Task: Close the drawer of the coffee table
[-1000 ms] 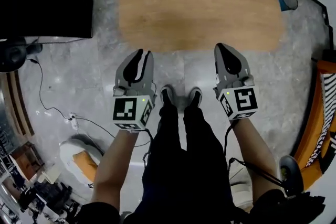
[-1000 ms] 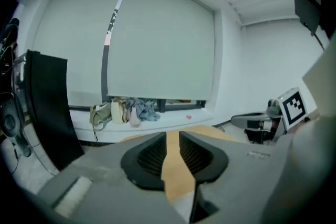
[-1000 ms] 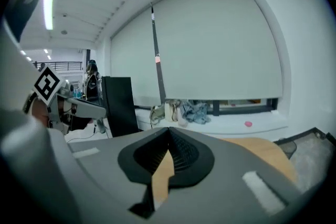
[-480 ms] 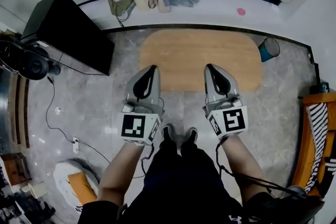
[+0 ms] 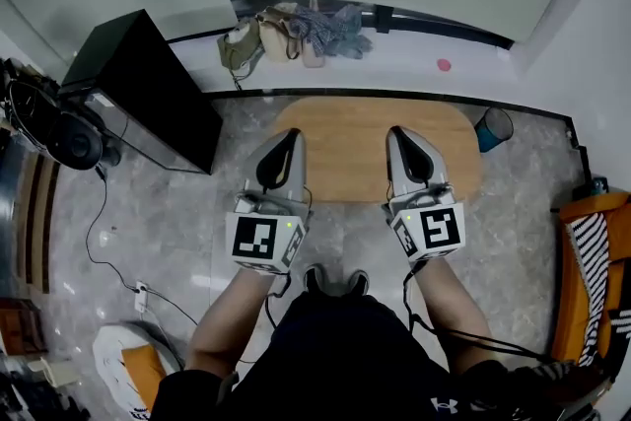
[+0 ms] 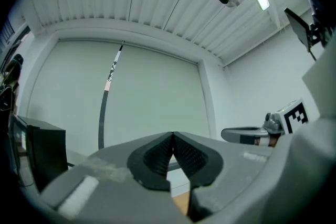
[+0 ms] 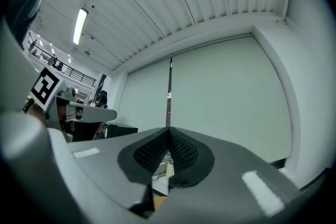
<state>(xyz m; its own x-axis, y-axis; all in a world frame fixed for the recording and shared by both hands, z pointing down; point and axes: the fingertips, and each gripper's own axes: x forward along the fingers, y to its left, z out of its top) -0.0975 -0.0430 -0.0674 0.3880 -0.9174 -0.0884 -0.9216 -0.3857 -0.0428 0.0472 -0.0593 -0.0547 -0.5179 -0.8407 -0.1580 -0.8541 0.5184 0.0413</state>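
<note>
The wooden coffee table [image 5: 370, 128] lies far below me on the grey floor, its oval top facing up; no drawer shows from here. My left gripper [image 5: 289, 139] is held high above the table's near left part, shut with nothing in it. My right gripper [image 5: 404, 137] hangs beside it over the near right part, also shut and empty. In the left gripper view the left gripper [image 6: 172, 135] points level at a pale wall blind, jaws meeting. The right gripper [image 7: 168, 131] in its own view points at the same blind, tips together.
A black cabinet [image 5: 148, 89] stands left of the table. Bags and clothes [image 5: 296, 30] lie on the ledge behind it. A blue bin [image 5: 492, 128] sits at the table's right end, an orange chair [image 5: 592, 271] at far right. My feet [image 5: 333, 281] stand before the table.
Both grippers rose well above the table and levelled out; the table now looks smaller and farther below. The left gripper's jaws, apart a second ago, have come together.
</note>
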